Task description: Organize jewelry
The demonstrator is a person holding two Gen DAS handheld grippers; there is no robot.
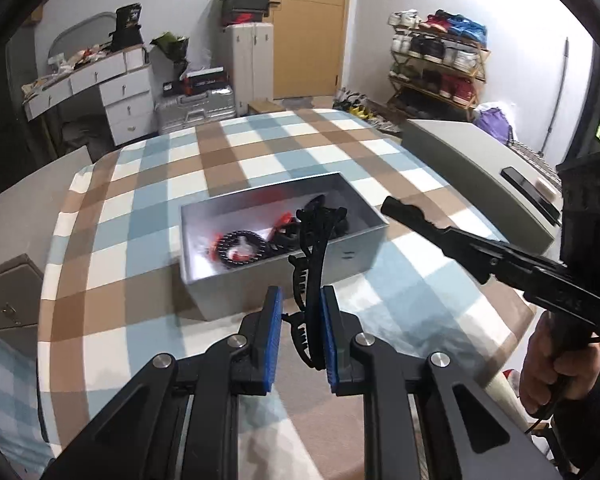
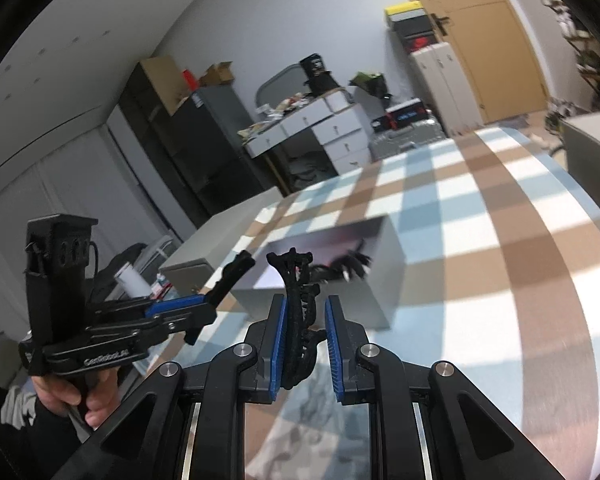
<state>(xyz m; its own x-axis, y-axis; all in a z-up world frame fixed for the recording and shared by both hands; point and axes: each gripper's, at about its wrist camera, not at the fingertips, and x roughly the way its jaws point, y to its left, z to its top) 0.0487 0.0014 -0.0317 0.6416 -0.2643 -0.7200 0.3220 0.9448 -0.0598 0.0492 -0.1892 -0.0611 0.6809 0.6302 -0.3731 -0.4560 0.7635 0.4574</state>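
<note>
An open grey box [image 1: 260, 284] stands on the checked tablecloth [image 1: 160, 184], with black and red hair pieces [image 1: 240, 246] inside. My left gripper [image 1: 300, 294] is in front of the box, above the cloth, shut on a black claw hair clip [image 1: 314, 264] that sticks up between the blue pads. In the right wrist view my right gripper [image 2: 306, 302] is shut on a second black claw clip [image 2: 296, 288], near the box [image 2: 380, 280]. From the left wrist view, that right gripper [image 1: 450, 238] and its clip [image 1: 404, 212] hang just right of the box. The left gripper [image 2: 208, 304] shows its clip [image 2: 236, 270] too.
A grey cabinet [image 1: 460, 148] with a dark phone [image 1: 528, 184] on top stands close at the table's right. A person's hand [image 1: 548, 368] grips the right tool's handle. A white dresser [image 1: 120, 92], a suitcase [image 1: 196, 104] and a shoe rack [image 1: 440, 64] stand beyond the table.
</note>
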